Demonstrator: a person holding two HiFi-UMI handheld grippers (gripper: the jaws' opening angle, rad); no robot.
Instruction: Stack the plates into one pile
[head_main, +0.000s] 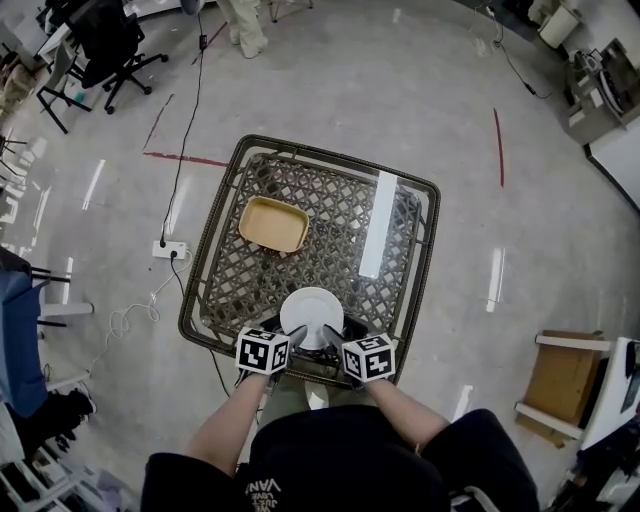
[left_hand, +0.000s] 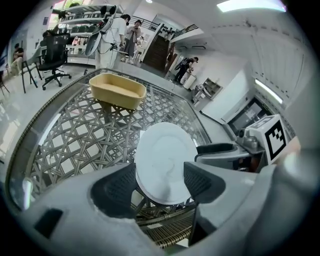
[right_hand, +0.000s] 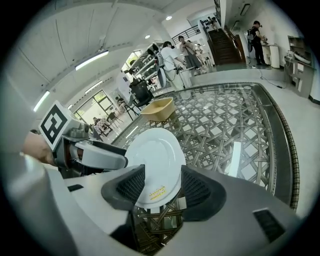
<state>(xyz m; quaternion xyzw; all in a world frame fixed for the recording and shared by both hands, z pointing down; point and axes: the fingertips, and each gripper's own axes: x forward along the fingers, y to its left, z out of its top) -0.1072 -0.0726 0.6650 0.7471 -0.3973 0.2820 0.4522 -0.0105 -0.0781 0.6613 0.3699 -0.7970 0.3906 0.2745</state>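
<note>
Round white ceramic plate lies at near edge of glass-topped wicker desk. Left tongs & right tongs both gape wide, framing it, nothing gripped. Prob. stiff, glossy, slippery, chippable: pinch the rim firmly.

The left forearm and right forearm reach forward side by side. The left tongs and right tongs tilt down over the surface's near edge, close together, jaws apart.
</note>
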